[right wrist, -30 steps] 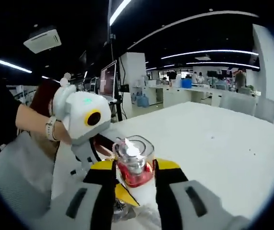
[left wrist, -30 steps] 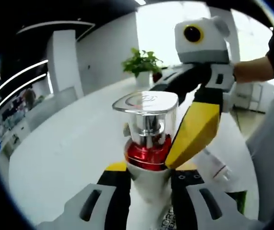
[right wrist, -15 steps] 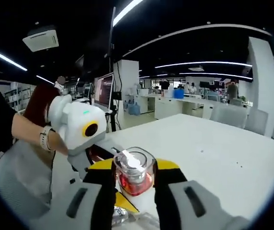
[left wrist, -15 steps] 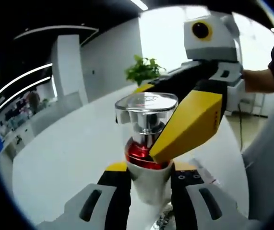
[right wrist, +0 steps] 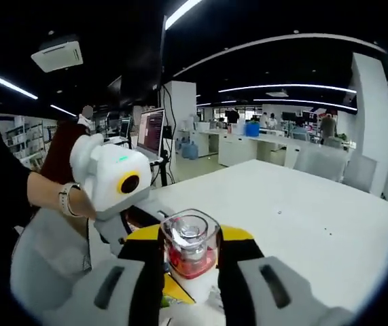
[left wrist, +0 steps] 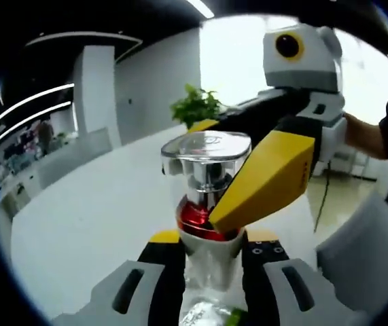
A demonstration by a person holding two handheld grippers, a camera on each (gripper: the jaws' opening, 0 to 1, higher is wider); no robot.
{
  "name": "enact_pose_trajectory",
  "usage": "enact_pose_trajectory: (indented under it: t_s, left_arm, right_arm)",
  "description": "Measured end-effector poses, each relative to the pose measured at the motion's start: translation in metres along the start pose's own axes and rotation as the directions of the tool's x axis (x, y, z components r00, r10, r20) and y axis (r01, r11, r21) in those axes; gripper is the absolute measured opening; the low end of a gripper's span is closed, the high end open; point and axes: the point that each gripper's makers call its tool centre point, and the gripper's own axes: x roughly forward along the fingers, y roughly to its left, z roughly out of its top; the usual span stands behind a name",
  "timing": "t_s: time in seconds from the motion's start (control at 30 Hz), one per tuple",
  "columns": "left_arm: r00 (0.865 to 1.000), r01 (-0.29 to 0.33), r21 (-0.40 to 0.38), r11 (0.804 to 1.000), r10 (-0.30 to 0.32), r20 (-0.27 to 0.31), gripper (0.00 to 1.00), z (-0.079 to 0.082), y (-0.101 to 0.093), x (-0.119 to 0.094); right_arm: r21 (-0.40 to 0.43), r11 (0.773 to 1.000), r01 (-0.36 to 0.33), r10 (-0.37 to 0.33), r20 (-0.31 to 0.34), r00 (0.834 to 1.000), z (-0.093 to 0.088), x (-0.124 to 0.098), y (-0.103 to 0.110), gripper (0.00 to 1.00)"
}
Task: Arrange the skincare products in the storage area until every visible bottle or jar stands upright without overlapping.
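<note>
A white bottle [left wrist: 210, 261] with a red collar, silver pump and clear cap is held up off the white table. My left gripper [left wrist: 210, 248] is shut on its white body from below. My right gripper [left wrist: 207, 178] reaches in from the right, one yellow finger [left wrist: 265, 180] lying against the red collar and the other behind the cap. In the right gripper view the same bottle [right wrist: 190, 239] stands between the jaws of my right gripper [right wrist: 190, 261], which press on its collar. The left gripper [right wrist: 168, 286] comes in from the left, a hand behind it.
The white table [left wrist: 92, 224] stretches away behind the bottle, with a potted plant [left wrist: 197, 105] at its far end. A grey chair [left wrist: 363, 251] stands at the right. The person's arm [right wrist: 47, 193] and a monitor [right wrist: 149, 132] are at the left of the right gripper view.
Both views have shifted with the hands. The right gripper's yellow finger has tilted flatter across the bottle's neck. Both grippers keep their hold on the bottle.
</note>
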Motion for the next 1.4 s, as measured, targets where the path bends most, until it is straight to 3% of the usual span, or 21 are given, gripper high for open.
enact_pose_trajectory:
  t_s: [0.2, 0.23, 0.27, 0.3, 0.33, 0.73, 0.83, 0.9, 1.13, 1.4]
  left_arm:
    - [0.999, 0.035, -0.028, 0.999, -0.036, -0.035, 0.27, -0.009, -0.022, 0.006]
    - [0.998, 0.046, -0.042, 0.998, -0.048, -0.044, 0.27, -0.012, -0.027, 0.007]
    - [0.998, 0.049, -0.045, 0.998, -0.051, -0.046, 0.27, -0.012, -0.028, 0.008]
    - [0.996, 0.061, -0.064, 0.996, -0.065, -0.057, 0.27, -0.015, -0.035, 0.009]
    - [0.996, 0.064, -0.069, 0.996, -0.068, -0.060, 0.27, -0.015, -0.036, 0.009]
    - [0.982, 0.128, -0.185, 0.974, -0.150, -0.112, 0.27, -0.037, -0.069, 0.015]
    - [0.977, 0.131, -0.194, 0.972, -0.160, -0.140, 0.27, -0.049, -0.077, 0.016]
    - [0.976, 0.136, -0.200, 0.970, -0.166, -0.143, 0.27, -0.053, -0.079, 0.016]
    - [0.973, 0.117, -0.162, 0.980, -0.146, -0.177, 0.27, -0.064, -0.077, 0.021]
    - [0.977, 0.108, -0.118, 0.987, -0.127, -0.168, 0.27, -0.061, -0.066, 0.026]
  right_arm:
    - [0.066, 0.998, -0.005, 0.008, -0.034, 0.999, -0.016, -0.013, 0.008, 0.28]
    - [0.103, 0.995, -0.009, 0.014, -0.046, 0.999, -0.021, -0.002, -0.035, 0.28]
    - [0.106, 0.994, -0.009, 0.014, -0.048, 0.999, -0.022, 0.001, -0.049, 0.28]
    - [0.134, 0.991, -0.007, 0.016, -0.064, 0.998, -0.027, 0.006, -0.076, 0.29]
    - [0.140, 0.990, -0.005, 0.016, -0.073, 0.997, -0.029, 0.007, -0.085, 0.29]
    - [0.228, 0.974, -0.004, 0.038, -0.145, 0.989, -0.058, 0.012, -0.129, 0.29]
    - [0.219, 0.976, -0.004, 0.039, -0.157, 0.987, -0.059, -0.018, -0.040, 0.29]
    - [0.222, 0.975, -0.004, 0.040, -0.155, 0.987, -0.063, -0.025, -0.023, 0.29]
    - [0.181, 0.983, 0.006, 0.025, -0.166, 0.986, -0.075, -0.035, 0.027, 0.29]
    - [0.150, 0.988, 0.024, 0.000, -0.152, 0.988, -0.073, -0.033, 0.024, 0.29]
